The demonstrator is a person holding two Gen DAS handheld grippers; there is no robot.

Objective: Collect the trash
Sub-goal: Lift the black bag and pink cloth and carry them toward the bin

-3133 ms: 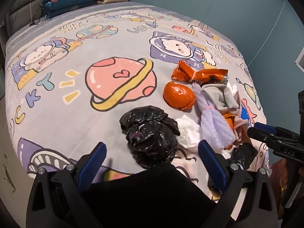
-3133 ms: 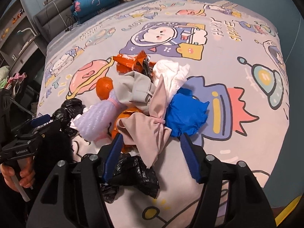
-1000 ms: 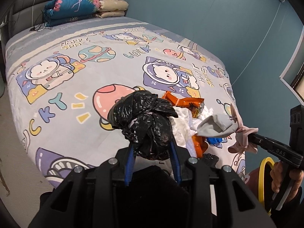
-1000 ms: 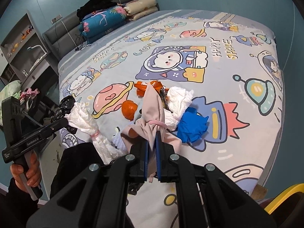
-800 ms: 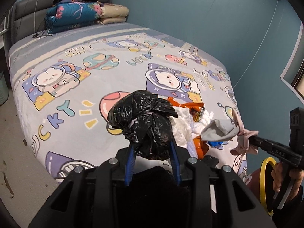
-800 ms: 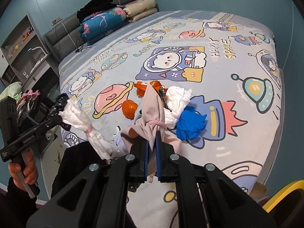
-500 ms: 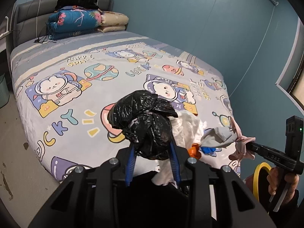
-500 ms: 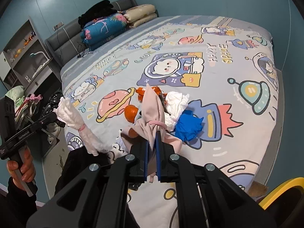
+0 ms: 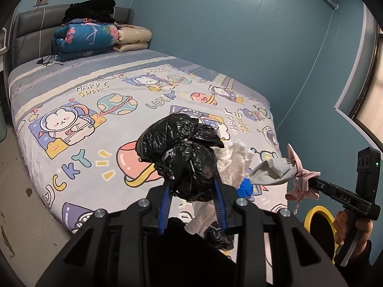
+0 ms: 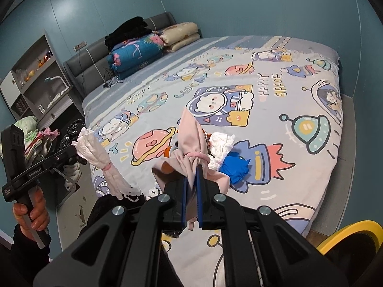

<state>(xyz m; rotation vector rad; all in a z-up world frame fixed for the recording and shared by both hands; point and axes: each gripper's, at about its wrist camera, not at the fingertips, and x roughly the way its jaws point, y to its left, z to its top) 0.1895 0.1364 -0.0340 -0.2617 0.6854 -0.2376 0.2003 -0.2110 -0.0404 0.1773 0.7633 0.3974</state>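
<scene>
My left gripper (image 9: 192,191) is shut on a crumpled black plastic bag (image 9: 179,155), held up over the bed's near edge. A white crinkled bag with a pink tie (image 10: 100,162) hangs from the same grip. The right gripper (image 10: 191,181) is shut on a pink and grey cloth bundle (image 10: 191,138) tied with a pink band, also lifted off the bed. That bundle (image 9: 275,169) shows at the right of the left wrist view. A white tissue wad (image 10: 221,143), a blue crumpled piece (image 10: 235,167) and a bit of orange lie on the cartoon bedspread (image 10: 263,124).
A yellow-rimmed bin (image 10: 347,236) stands on the floor by the bed's corner, beside my right gripper. Folded quilts (image 9: 95,38) are stacked at the headboard. Shelves and a rack of clothes (image 10: 38,138) stand left of the bed. A blue wall runs along the far side.
Both grippers have risen and drawn back from the bed with their loads still held. The trash left on the bedspread now looks smaller and farther away.
</scene>
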